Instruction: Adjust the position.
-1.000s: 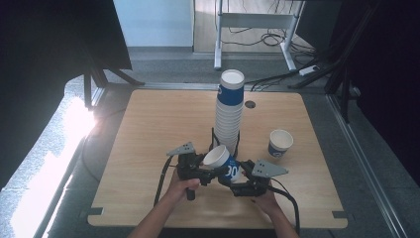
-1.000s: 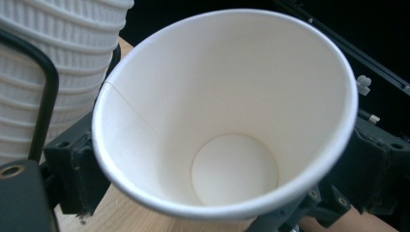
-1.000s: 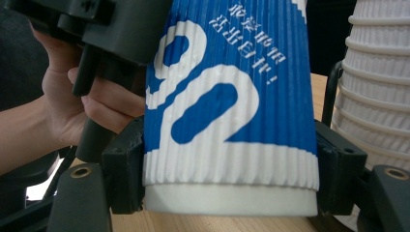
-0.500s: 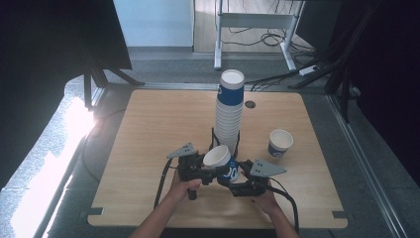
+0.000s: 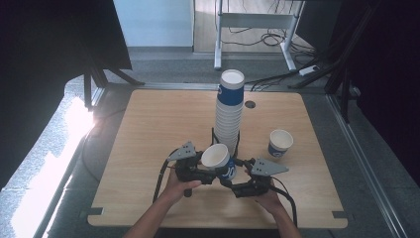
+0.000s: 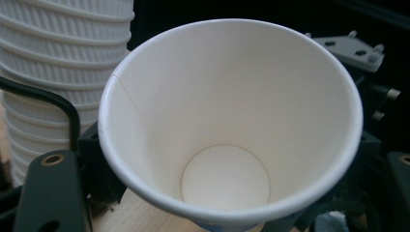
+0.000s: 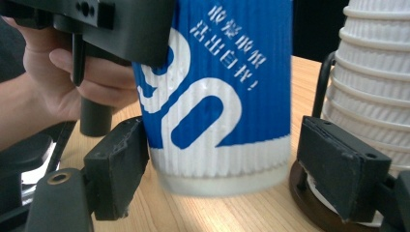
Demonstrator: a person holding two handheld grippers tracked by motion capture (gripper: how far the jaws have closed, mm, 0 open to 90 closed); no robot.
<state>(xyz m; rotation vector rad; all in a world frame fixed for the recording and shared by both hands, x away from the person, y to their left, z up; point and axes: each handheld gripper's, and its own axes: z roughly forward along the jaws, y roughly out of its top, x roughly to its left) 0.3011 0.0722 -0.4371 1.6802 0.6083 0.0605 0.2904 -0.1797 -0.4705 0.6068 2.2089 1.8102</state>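
Observation:
A blue-and-white paper cup leans left near the table's front, its empty white inside facing the left gripper view. My left gripper is shut on its upper part, a jaw on each side below the rim. My right gripper stands open around the cup's base. One pad is against the cup, and the other pad stands a small gap away. The base hovers just above the wood.
A tall stack of cups stands in a black wire holder right behind the held cup. A single cup sits upright to the right. The wooden table has a cable hole at the back.
The held cup and both grippers have shifted slightly toward the front and down. The stack and the single cup have not moved.

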